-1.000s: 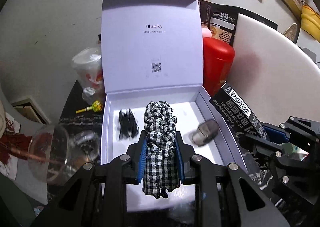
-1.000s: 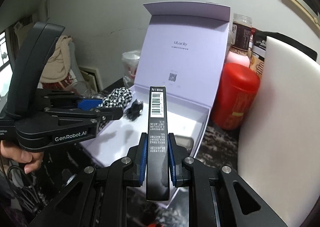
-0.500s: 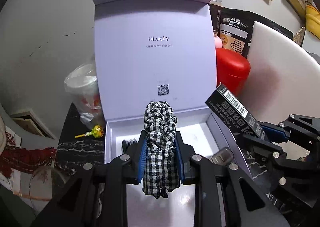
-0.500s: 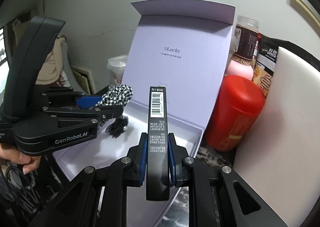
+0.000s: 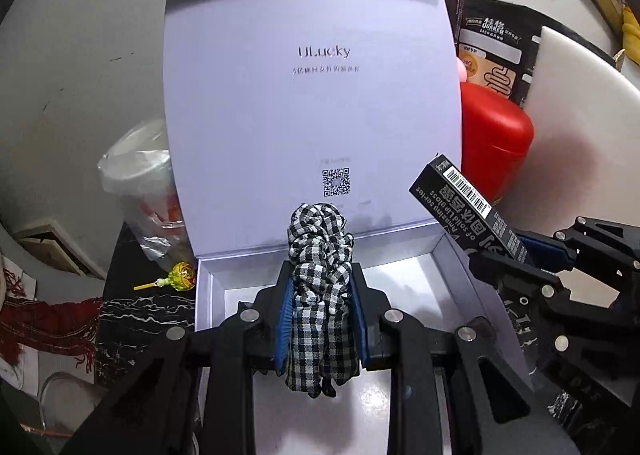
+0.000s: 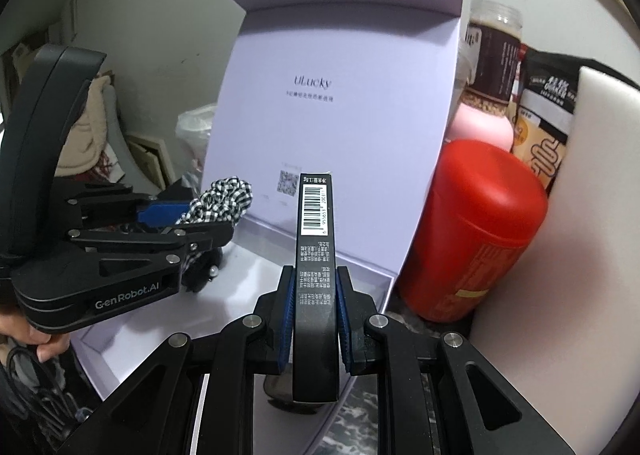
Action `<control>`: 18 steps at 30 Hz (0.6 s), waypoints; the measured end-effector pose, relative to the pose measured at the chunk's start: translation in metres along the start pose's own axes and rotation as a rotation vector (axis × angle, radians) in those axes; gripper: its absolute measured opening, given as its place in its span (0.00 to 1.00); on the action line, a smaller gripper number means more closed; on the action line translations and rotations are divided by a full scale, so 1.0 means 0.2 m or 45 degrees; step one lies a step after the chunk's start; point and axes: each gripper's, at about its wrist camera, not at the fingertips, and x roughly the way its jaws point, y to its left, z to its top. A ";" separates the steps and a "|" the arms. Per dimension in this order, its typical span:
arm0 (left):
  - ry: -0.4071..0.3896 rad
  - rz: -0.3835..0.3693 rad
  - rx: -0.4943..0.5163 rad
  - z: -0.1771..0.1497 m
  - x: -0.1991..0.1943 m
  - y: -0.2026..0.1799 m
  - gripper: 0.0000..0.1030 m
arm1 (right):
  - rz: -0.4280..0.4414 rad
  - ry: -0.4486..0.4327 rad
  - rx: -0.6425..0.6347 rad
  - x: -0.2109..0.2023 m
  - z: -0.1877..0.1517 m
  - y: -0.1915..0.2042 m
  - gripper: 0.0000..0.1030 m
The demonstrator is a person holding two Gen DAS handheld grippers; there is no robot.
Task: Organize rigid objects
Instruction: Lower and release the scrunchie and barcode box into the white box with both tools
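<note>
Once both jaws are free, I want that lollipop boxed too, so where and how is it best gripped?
Probably by the round wrapped head of the lollipop, coming from above with the jaws across it. It lies flat on the table just left of the box, and its thin stick offers little to pinch.

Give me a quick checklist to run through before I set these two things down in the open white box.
1. Left gripper jaws clamped on the checked scrunchie: ok.
2. Right gripper jaws clamped on the slim black carton: ok.
3. White box lid open and standing upright: ok.
4. Bare floor showing inside the box: ok.
5. Black hair tie under the left gripper out of the way: cannot tell.
6. Red canister outside the box, right of it: ok.
</note>
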 end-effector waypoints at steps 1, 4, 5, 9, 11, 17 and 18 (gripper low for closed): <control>-0.001 0.000 0.000 0.00 0.00 0.00 0.24 | 0.002 0.003 -0.002 0.01 0.00 0.00 0.18; -0.006 0.027 -0.006 0.01 0.01 0.00 0.28 | 0.009 0.009 -0.002 0.03 0.00 0.00 0.22; 0.009 0.059 -0.008 0.02 0.01 -0.01 0.33 | 0.003 0.017 -0.005 0.03 0.00 0.01 0.31; -0.010 0.153 -0.013 0.02 0.00 0.00 0.78 | -0.029 0.028 -0.013 0.02 -0.01 0.01 0.47; -0.061 0.170 -0.042 0.02 -0.03 0.01 0.90 | -0.034 0.012 -0.017 0.02 -0.01 0.01 0.49; -0.058 0.174 -0.058 0.02 -0.06 0.01 0.97 | -0.067 0.013 -0.005 -0.02 -0.03 -0.01 0.50; -0.054 0.174 -0.061 0.02 -0.06 0.00 0.97 | -0.070 0.009 0.000 -0.04 -0.04 -0.01 0.50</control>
